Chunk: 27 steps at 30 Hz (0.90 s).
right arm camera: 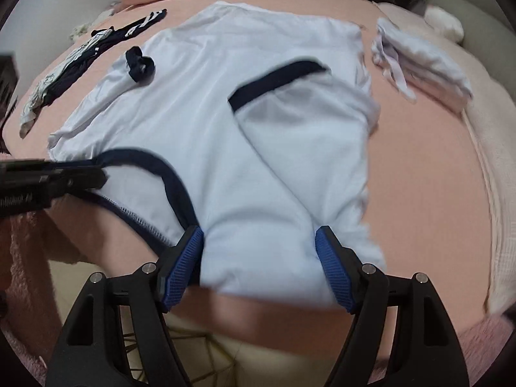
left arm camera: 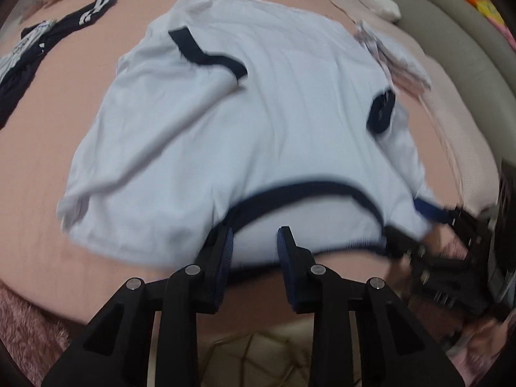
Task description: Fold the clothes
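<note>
A white T-shirt (left arm camera: 258,122) with navy trim lies spread on the pink bed sheet (left arm camera: 48,193), neck toward me. One sleeve (right arm camera: 300,122) is folded onto the body; the other sleeve's navy cuff (right arm camera: 140,64) rests at the far left. My left gripper (left arm camera: 256,248) is over the navy collar (left arm camera: 306,190), jaws a little apart, with white neck fabric in the gap and no pressing visible. My right gripper (right arm camera: 259,250) stands wide open over the shoulder (right arm camera: 258,258), cloth filling the space between its blue pads. Each gripper also shows in the other view: left gripper (right arm camera: 100,174), right gripper (left arm camera: 406,229).
A navy garment with white stripes (right arm camera: 96,45) lies at the far left of the bed. A stack of folded pale clothes (right arm camera: 419,64) sits at the right, with a white cushion (right arm camera: 445,22) beyond. The bed's near edge and patterned floor (right arm camera: 193,354) are just below the grippers.
</note>
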### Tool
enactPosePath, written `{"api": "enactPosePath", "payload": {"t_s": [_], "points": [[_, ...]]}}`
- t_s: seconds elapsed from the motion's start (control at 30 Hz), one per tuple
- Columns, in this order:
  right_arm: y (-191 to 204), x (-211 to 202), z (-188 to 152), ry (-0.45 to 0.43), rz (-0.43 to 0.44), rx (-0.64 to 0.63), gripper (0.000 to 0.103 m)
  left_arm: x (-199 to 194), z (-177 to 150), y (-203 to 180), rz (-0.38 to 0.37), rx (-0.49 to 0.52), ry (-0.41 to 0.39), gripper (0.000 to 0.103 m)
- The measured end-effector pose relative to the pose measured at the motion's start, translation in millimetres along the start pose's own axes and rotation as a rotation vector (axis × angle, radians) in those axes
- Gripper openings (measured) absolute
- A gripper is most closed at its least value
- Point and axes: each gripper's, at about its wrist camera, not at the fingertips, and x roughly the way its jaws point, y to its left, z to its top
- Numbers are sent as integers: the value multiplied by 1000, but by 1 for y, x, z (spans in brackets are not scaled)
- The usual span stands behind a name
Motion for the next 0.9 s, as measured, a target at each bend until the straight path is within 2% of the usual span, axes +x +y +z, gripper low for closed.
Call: {"api": "enactPosePath", "payload": {"t_s": [0.1,0.2,0.27,0.33,0.4,0.43,0.53,0.6,0.7,0.77,0.83,0.9], "points": [[2,-5,-9,10,-8,4,74,-8,-7,11,-58,-24,-15,31],[-1,-13,-14,7,1,42,74,-23,-15,25,-134,-98,-56,31],[-7,-22,-16,-20,26,98,73,-32,-21,35,-151,-161,-93,31],[-18,-33,-19,-62,39,171,73,-41,-28,51,-141,-230,-122,31],[-32,-40,-20,-93,5,239,73,-42,-28,58,-97,-301,-154,31],[-40,-42,-21,-102,-27,266,73,-41,-26,60,-72,-337,-171,31],[-62,-42,-21,-100,-147,316,74,-41,-28,83,19,-529,-255,36],[-74,-40,-21,-94,-215,332,74,-38,-31,99,4,-608,-265,38],[-82,-33,-20,-77,-184,364,75,-30,-31,107,-36,-632,-250,40],[-86,-28,-20,-62,-150,387,76,-29,-30,104,-63,-607,-257,44],[-89,-21,-22,-40,-122,408,78,-25,-26,96,-94,-574,-256,44],[-91,-14,-23,-20,-103,421,80,-22,-21,94,-74,-557,-263,44]]}}
